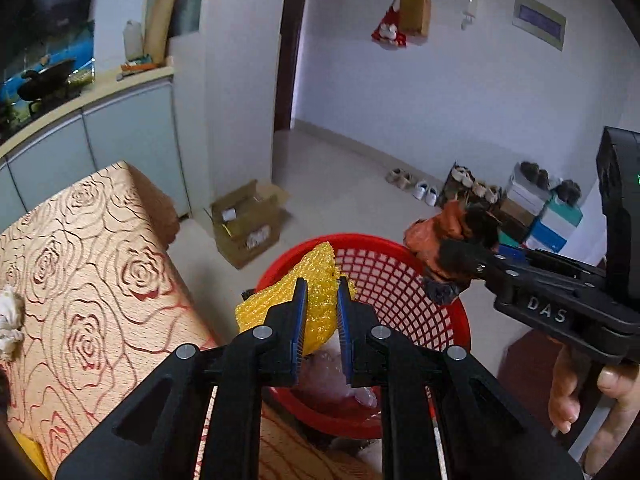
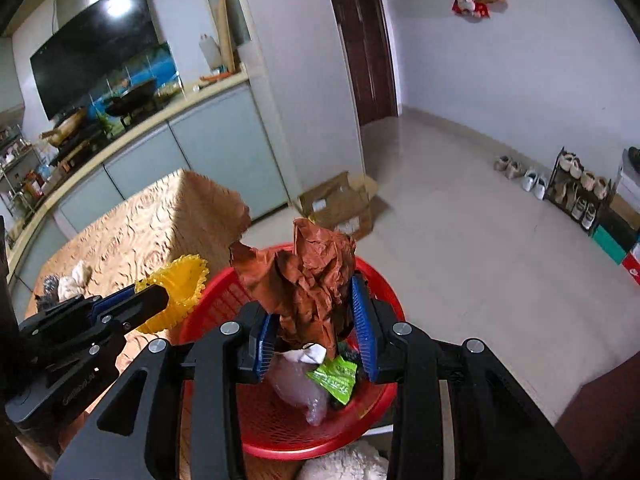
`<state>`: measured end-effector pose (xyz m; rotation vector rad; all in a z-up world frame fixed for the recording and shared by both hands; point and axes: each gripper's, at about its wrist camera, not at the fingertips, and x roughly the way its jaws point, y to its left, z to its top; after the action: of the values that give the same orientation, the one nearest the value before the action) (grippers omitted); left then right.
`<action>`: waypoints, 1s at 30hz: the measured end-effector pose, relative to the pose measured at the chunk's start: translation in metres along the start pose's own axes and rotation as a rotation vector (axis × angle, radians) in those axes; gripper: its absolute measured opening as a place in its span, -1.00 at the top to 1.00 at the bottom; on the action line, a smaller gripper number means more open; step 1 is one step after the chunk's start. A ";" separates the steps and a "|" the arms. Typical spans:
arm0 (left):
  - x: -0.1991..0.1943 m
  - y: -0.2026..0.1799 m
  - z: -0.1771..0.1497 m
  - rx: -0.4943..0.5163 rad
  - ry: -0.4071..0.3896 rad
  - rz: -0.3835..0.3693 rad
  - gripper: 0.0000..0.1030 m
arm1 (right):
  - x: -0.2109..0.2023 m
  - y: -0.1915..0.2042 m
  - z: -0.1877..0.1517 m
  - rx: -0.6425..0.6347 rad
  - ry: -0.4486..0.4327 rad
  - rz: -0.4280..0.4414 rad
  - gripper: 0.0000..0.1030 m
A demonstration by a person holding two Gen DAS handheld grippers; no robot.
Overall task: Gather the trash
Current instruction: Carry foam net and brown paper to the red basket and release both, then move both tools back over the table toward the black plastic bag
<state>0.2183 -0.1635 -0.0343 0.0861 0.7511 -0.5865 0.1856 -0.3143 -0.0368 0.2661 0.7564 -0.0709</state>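
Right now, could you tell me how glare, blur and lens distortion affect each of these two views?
Left wrist view: fisheye bends the cabinet front, corners are vignetted black, the red basket and yellow bubble wrap are sharp. Right wrist view: a lamp glares off the television, the dark door is smeared, the brown paper stays crisp.

Both grippers, the left gripper (image 1: 322,316) and right gripper (image 2: 316,334), are matte black with silver screws and ribbed blue fingers (image 1: 301,320); the right gripper's body bears raised "DAS" lettering.
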 end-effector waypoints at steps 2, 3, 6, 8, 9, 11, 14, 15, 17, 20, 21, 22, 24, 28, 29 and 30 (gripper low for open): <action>0.003 -0.002 -0.002 0.004 0.006 -0.001 0.51 | 0.004 -0.002 -0.002 0.015 0.016 0.009 0.31; 0.003 -0.003 -0.003 0.007 0.003 0.002 0.38 | 0.006 -0.003 -0.003 0.019 0.023 0.017 0.30; 0.000 -0.005 -0.004 0.013 -0.003 0.004 0.12 | 0.007 -0.004 -0.005 0.037 0.031 0.037 0.05; -0.004 -0.005 -0.003 0.014 -0.012 0.001 -0.01 | 0.005 -0.004 -0.006 0.050 0.025 0.042 -0.08; -0.006 -0.005 -0.004 0.012 -0.016 0.004 -0.08 | 0.004 -0.004 -0.006 0.054 0.022 0.047 -0.09; -0.012 -0.002 -0.004 0.006 -0.028 0.013 -0.14 | 0.000 -0.004 -0.005 0.058 0.015 0.054 -0.09; -0.021 0.004 -0.003 -0.003 -0.051 0.041 -0.22 | -0.006 -0.002 -0.003 0.054 0.001 0.057 -0.09; -0.024 0.006 -0.003 -0.006 -0.057 0.051 -0.26 | -0.008 -0.001 -0.003 0.053 -0.004 0.058 -0.09; -0.030 0.009 -0.005 -0.014 -0.070 0.066 -0.28 | -0.012 0.001 -0.003 0.049 -0.012 0.060 -0.09; -0.037 0.017 -0.007 -0.033 -0.078 0.073 -0.28 | -0.018 0.006 -0.003 0.037 -0.026 0.059 -0.09; -0.039 0.018 -0.007 -0.035 -0.081 0.076 -0.28 | -0.020 0.008 -0.003 0.032 -0.032 0.059 -0.09; -0.042 0.020 -0.008 -0.035 -0.086 0.084 -0.28 | -0.022 0.011 -0.003 0.026 -0.039 0.057 -0.09; -0.049 0.024 -0.009 -0.031 -0.096 0.104 -0.28 | -0.027 0.017 -0.003 0.013 -0.051 0.053 -0.10; -0.065 0.032 -0.011 -0.038 -0.117 0.133 -0.28 | -0.035 0.031 -0.003 -0.013 -0.080 0.055 -0.21; -0.069 0.034 -0.012 -0.042 -0.121 0.140 -0.29 | -0.036 0.035 -0.003 -0.020 -0.086 0.058 -0.22; -0.074 0.038 -0.014 -0.047 -0.127 0.150 -0.30 | -0.038 0.037 -0.003 -0.025 -0.089 0.062 -0.22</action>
<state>0.1870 -0.0933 0.0001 0.0608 0.6287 -0.4273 0.1620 -0.2785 -0.0053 0.2610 0.6599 -0.0149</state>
